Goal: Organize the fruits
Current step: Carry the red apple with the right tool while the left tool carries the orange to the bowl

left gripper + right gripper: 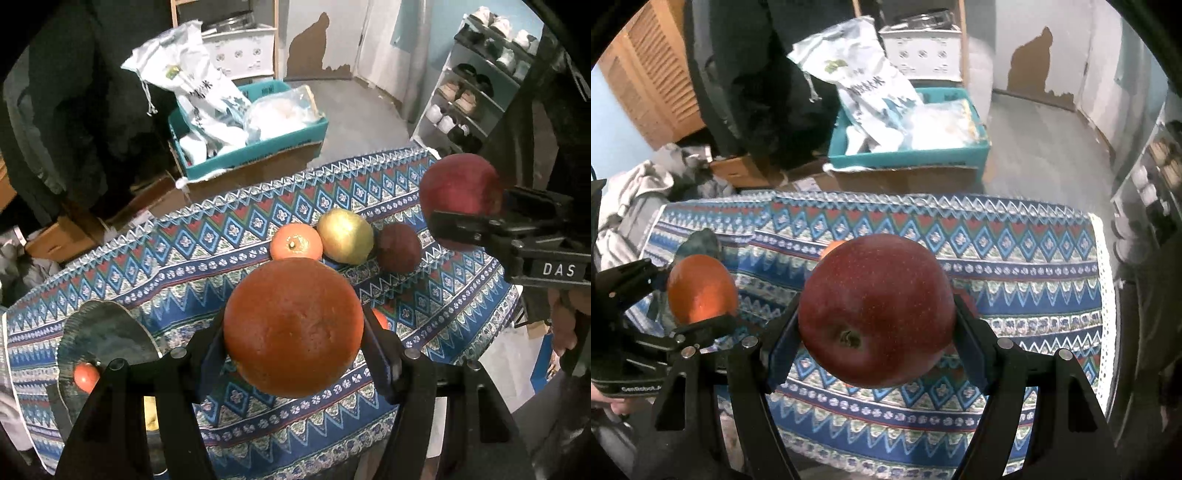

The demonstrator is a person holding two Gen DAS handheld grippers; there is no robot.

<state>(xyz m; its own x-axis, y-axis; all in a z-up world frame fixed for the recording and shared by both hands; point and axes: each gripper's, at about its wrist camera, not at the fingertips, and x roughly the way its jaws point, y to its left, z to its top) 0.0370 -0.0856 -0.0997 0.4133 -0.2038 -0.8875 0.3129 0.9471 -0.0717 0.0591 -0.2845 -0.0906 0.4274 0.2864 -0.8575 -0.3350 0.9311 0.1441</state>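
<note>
Two fruits are held above the desk (155,258), one in each gripper. In the left wrist view, the left gripper (295,332) is closed partway around a large orange (293,326), whose sides are pressed by both fingers (380,354). Beyond the orange, three fruits are seen lying close together on the patterned cloth: a smaller orange (295,242), a yellow-green pear (345,236) touching it, and a dark red fruit (399,247) just beside the pear. To the right of the large orange, a red apple (460,195) is carried by the right gripper (469,218). To the left of the large orange, a dark glazed plate (107,332) is seen on the desk, with a small red-orange fruit (86,376) at its near edge. Behind the desk, a teal crate (258,147) filled with white bags is set on a cardboard box.

In the right wrist view, the right gripper (877,328) is seen clamped on the red apple (877,310), stem end turned toward the camera, with both fingers (971,350) against its sides. To the left of the apple, the large orange (701,288) is seen held in the left gripper (698,299). Part of another orange fruit (833,247) shows just behind the apple. The teal crate (908,155) is seen beyond the desk (1015,277).
</note>
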